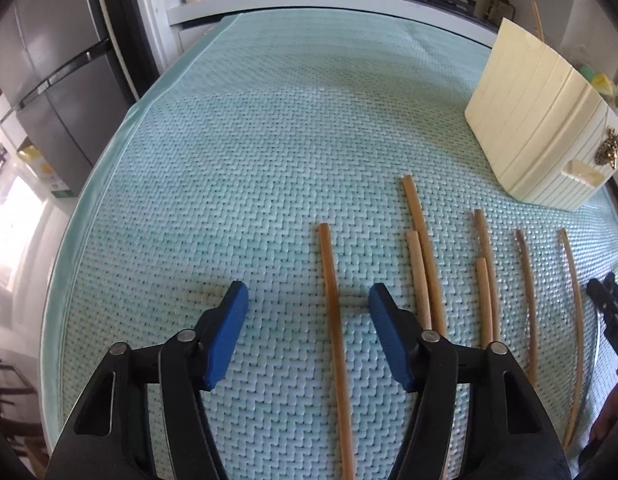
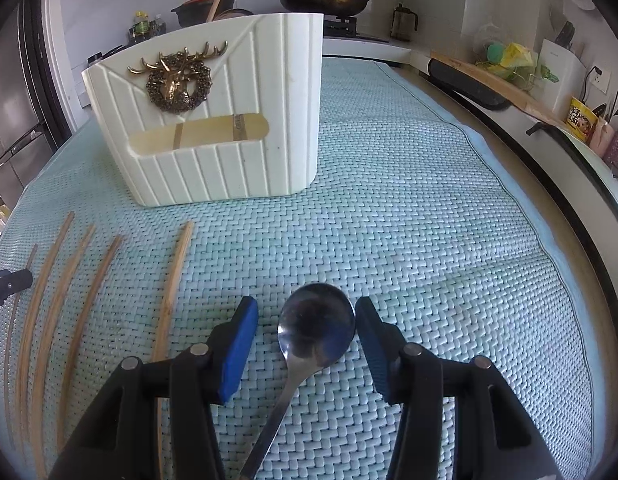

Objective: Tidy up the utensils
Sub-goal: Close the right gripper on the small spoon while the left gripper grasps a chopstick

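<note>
your left gripper (image 1: 308, 300) hangs wide over the woven mat (image 1: 229, 160) on the tabletop, holding nothing, with the leftmost chopstick (image 1: 333, 328) running lengthwise between its spread fingers. that looks like a line-up for a pinch along the stick. to its right the other chopsticks (image 1: 425, 256) lie in a loose row, roughly parallel, two pairs close together and touching or nearly so, well short of the cream utensil holder (image 1: 537, 120) at the far right. they sit apart enough that you can likely take one at a time.

your right gripper (image 2: 306, 320) is also wide and holds nothing; the steel spoon (image 2: 315, 330) lies on the mat between its fingers, bowl forward, handle running back under the gripper. its right finger seems just beside the bowl's rim; whether it touches, you cannot tell.

only the right view shows the spoon and the holder's front with its brass deer emblem (image 2: 177, 80). one stick (image 2: 215, 4) already pokes up behind the holder.
</note>
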Demonstrator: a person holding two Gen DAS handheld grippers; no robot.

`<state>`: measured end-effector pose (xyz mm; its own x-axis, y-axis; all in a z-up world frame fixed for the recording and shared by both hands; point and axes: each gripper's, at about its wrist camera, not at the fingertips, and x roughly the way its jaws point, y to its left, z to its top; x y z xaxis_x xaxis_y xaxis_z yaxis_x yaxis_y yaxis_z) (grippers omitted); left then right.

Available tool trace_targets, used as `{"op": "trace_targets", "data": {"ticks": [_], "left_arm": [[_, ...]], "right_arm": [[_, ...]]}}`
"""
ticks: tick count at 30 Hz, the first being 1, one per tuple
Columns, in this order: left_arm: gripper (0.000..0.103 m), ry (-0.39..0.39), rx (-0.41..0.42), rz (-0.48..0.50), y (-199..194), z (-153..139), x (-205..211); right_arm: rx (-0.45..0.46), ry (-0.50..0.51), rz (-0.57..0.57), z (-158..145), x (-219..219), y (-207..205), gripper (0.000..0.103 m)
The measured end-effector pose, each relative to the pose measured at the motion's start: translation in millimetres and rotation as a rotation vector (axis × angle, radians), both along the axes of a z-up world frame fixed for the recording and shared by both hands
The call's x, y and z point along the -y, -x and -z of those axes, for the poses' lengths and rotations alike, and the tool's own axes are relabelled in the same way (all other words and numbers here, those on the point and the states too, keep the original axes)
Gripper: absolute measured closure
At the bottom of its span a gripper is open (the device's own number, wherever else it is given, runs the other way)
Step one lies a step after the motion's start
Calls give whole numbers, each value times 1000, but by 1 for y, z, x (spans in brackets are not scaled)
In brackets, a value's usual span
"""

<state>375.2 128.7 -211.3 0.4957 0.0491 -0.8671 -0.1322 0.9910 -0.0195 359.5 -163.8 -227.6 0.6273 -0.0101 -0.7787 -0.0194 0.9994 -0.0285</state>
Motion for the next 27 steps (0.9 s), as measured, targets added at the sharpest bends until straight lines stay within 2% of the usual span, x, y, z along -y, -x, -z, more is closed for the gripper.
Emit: {"op": "trace_targets", "data": {"ticks": [1, 3, 4, 6, 10, 15, 21, 27], "left_arm": [[51, -5, 0, 8, -1, -1, 2], [70, 0, 3, 26, -1, -1, 5], [75, -2, 4, 34, -1, -2, 8], [95, -2, 14, 54, 1, -2, 13], [98, -28, 48, 65, 8, -1, 21], [99, 35, 73, 39, 15, -9, 17], [99, 63, 208, 46, 37, -52, 22], [99, 91, 307, 85, 55, -98, 24]], "right_arm": [[2, -2, -1, 0, 3, -5, 52], [6, 5, -6, 1, 4, -8, 58], [9, 5, -10, 0, 4, -9, 58], [11, 0, -17, 0, 6, -11, 67], [13, -18, -36, -1, 11, -14, 69], [54, -115, -90, -8, 27, -15, 69], [175, -182, -135, -30, 40, 0, 69], [274, -181, -180, -62, 40, 20, 69]]}}
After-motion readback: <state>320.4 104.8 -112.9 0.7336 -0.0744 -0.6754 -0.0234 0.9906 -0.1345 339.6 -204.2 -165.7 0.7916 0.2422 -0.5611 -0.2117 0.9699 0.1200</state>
